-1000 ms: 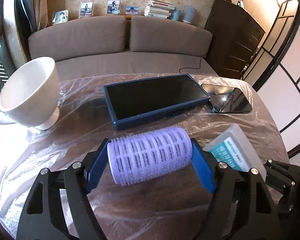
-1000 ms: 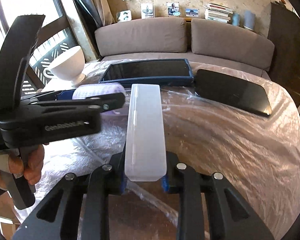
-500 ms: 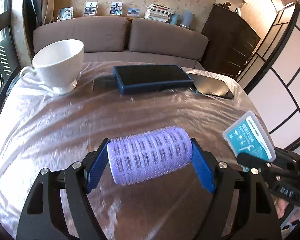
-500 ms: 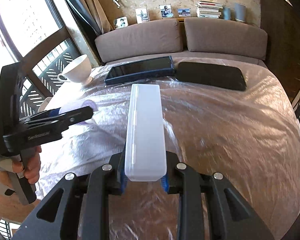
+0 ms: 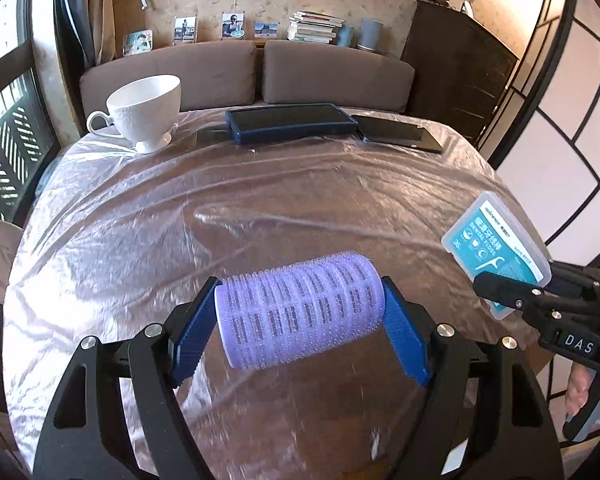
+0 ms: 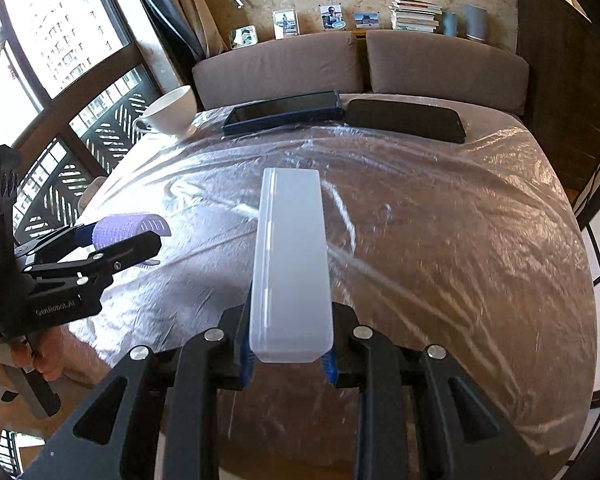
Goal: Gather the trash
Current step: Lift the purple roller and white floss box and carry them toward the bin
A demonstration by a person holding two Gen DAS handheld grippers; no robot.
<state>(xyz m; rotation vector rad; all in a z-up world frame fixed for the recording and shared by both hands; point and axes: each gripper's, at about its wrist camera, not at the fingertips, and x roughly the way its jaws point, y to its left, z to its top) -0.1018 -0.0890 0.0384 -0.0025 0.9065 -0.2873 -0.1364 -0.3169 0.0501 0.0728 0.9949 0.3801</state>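
Observation:
My left gripper point(image 5: 300, 316) is shut on a purple hair roller point(image 5: 300, 312), gripped end to end between its blue pads and held above the plastic-covered table point(image 5: 140, 220). The same roller point(image 6: 130, 229) and left gripper point(image 6: 124, 240) show at the left of the right wrist view. My right gripper point(image 6: 288, 354) is shut on a frosted plastic dental floss box point(image 6: 290, 264), which sticks up and forward from the pads. In the left wrist view that box point(image 5: 496, 240) shows its teal label at the right edge, with the right gripper point(image 5: 500, 288) below it.
At the table's far edge stand a white cup point(image 5: 146, 110), a blue-cased tablet point(image 5: 292, 120) and a black tablet point(image 5: 400, 134). A brown sofa point(image 5: 252, 68) lies behind, a dark cabinet point(image 5: 460, 72) at the right, a window with railing point(image 6: 60, 80) at the left.
Both grippers have pulled back from the cup and tablets toward the near side of the table, each keeping its hold. The far objects look smaller and more of the table shows.

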